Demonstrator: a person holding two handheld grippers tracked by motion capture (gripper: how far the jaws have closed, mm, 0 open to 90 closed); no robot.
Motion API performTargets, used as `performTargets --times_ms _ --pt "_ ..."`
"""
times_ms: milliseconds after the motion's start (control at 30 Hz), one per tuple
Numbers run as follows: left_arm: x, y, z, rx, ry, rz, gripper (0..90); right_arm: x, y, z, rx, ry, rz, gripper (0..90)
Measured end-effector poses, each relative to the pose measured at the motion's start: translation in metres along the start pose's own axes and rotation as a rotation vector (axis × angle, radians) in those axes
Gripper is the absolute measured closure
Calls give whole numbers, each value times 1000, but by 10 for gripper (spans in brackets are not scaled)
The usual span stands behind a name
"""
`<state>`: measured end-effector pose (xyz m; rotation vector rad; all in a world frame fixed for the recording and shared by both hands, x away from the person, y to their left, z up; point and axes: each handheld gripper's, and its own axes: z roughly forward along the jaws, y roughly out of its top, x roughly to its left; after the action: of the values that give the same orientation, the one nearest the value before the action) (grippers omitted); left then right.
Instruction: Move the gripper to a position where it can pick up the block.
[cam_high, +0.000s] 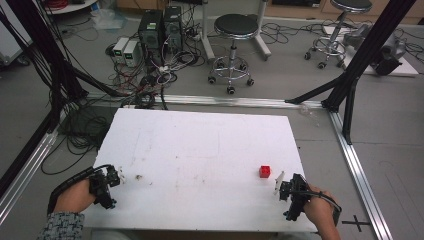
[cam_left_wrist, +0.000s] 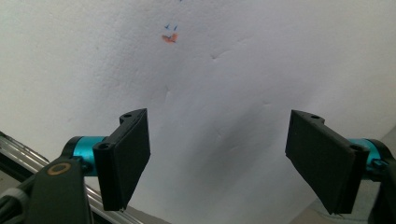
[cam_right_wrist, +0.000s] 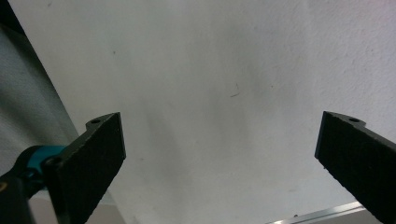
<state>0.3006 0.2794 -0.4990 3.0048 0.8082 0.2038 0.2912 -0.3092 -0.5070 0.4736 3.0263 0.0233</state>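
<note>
The surface (cam_high: 200, 150) is matt white board, faintly dented and scuffed. The fingers (cam_right_wrist: 93, 154) are matt black with a fine grid texture. At lower right the red block (cam_high: 265, 171) looks like smooth plastic. Upper centre, the stool (cam_high: 235, 25) has shiny metal legs.

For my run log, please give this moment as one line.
left claw: open, empty | right claw: open, empty | red cube: on white board, near right claw, untouched

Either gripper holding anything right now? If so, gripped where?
Nothing held. Left gripper and right gripper both have jaws wide apart over bare white board; the red cube sits untouched.
</note>
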Motion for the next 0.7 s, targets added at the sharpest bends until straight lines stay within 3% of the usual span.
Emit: performTargets --times_ms 700 --pt "-3 3 -1 -11 5 22 223 0 0 -4 -18 -12 7 10"
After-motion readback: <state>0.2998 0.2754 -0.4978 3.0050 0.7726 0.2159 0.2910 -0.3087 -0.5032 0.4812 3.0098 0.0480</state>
